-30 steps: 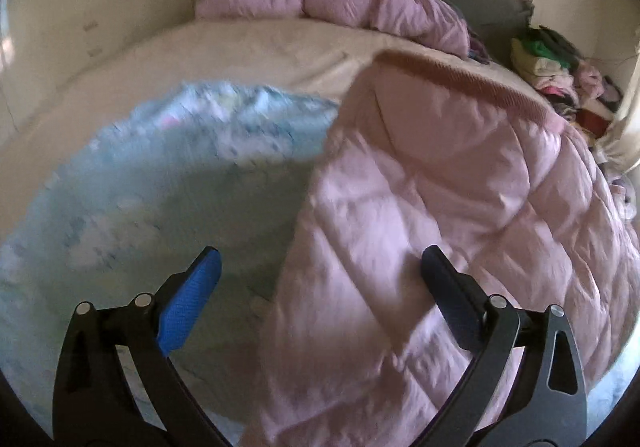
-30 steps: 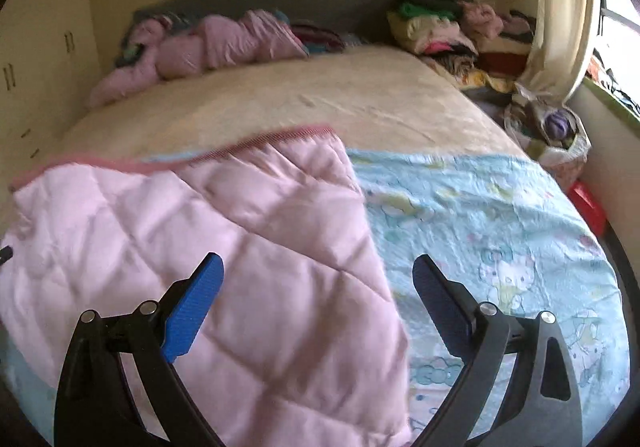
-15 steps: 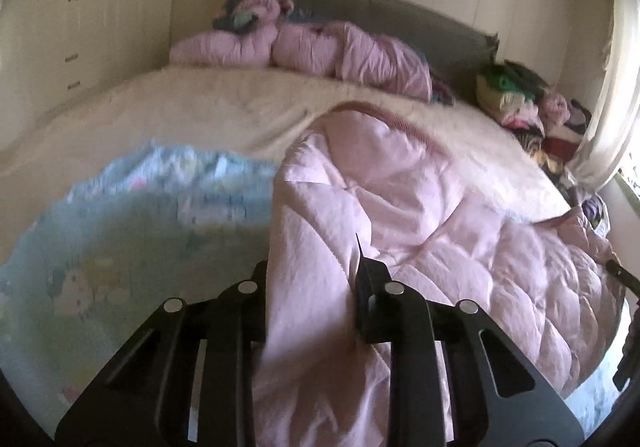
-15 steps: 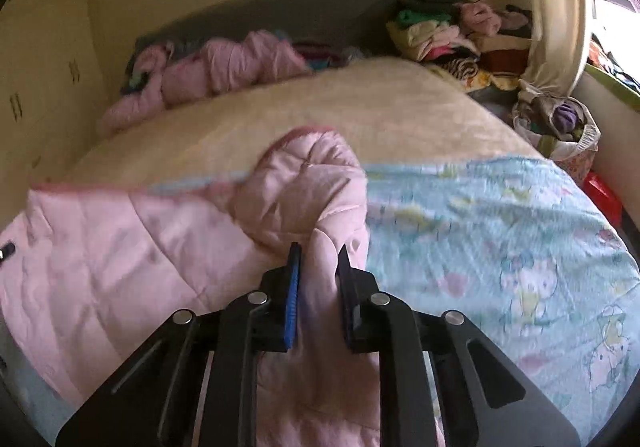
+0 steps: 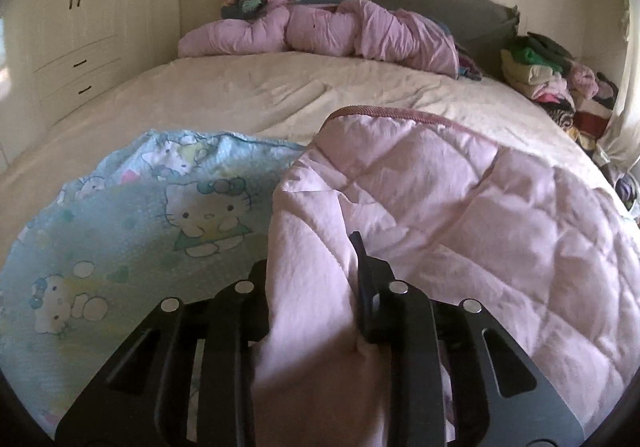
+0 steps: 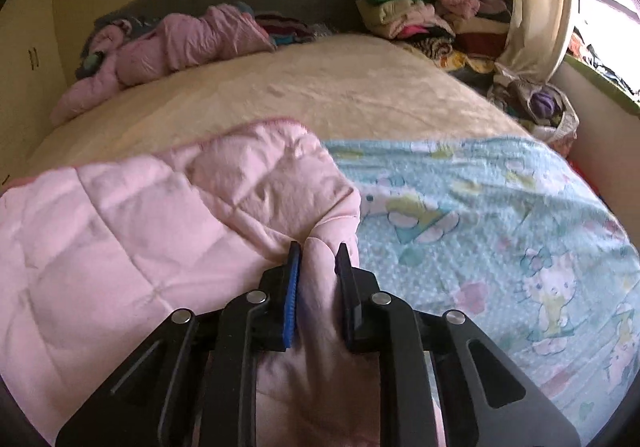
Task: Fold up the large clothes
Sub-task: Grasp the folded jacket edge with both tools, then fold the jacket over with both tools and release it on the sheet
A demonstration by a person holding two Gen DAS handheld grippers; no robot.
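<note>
Both grippers, left (image 5: 312,267) and right (image 6: 318,279), pinch bunched edges of the pale pink quilted blanket (image 5: 460,215), which lies on the cream-sheeted bed (image 5: 280,87), its printed blue face (image 5: 140,231) exposed on either side. Seemingly mid-fold, they next need an even lift and carry-over. No containers are clearly visible.

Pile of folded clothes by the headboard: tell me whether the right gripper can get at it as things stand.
Probably not. The right gripper is shut on the pink quilt at the near end of the bed, and the pile of folded clothes lies past the far corner. It would have to let go and travel there.
</note>
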